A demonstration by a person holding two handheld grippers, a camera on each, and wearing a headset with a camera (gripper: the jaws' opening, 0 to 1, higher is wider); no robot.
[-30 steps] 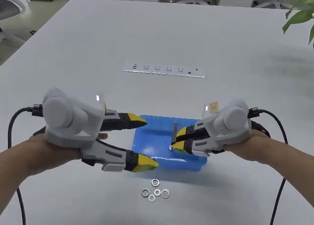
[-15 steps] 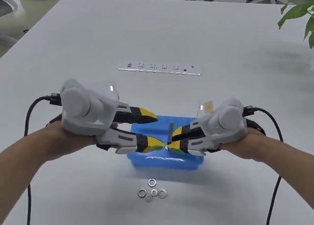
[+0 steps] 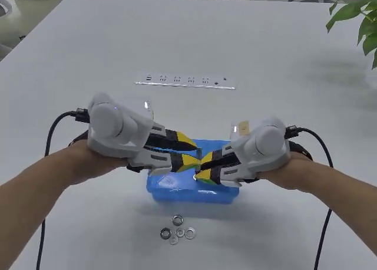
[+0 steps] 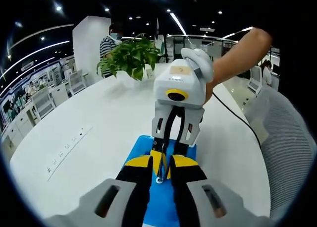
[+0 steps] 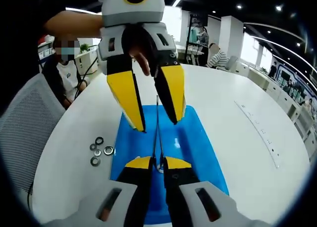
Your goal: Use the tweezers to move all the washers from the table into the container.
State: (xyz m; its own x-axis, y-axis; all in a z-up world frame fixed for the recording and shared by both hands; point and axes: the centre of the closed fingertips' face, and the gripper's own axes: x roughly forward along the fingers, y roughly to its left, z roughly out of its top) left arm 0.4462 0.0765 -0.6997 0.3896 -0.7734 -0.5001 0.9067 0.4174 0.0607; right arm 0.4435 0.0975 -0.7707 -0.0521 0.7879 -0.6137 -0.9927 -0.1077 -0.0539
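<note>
My right gripper (image 5: 157,163) is shut on the thin metal tweezers (image 5: 157,147), which point forward over the blue container (image 5: 198,152). My left gripper (image 5: 157,126) faces it, its yellow jaws open on either side of the tweezers' far end without touching. In the head view the left gripper (image 3: 194,152) and the right gripper (image 3: 199,171) meet tip to tip above the container (image 3: 177,190). Several washers (image 3: 177,230) lie in a small cluster on the table just in front of the container; in the right gripper view the washers (image 5: 98,150) sit to its left.
A white power strip (image 3: 185,81) lies further back on the white table (image 3: 277,63). A green plant (image 3: 353,16) stands at the far right corner. A grey chair (image 5: 25,123) and a seated person (image 5: 64,63) are beyond the table's edge.
The left gripper has moved right toward the right gripper, and its jaws now straddle the tweezers. The head camera has shifted, so the container and washers sit slightly differently in view.
</note>
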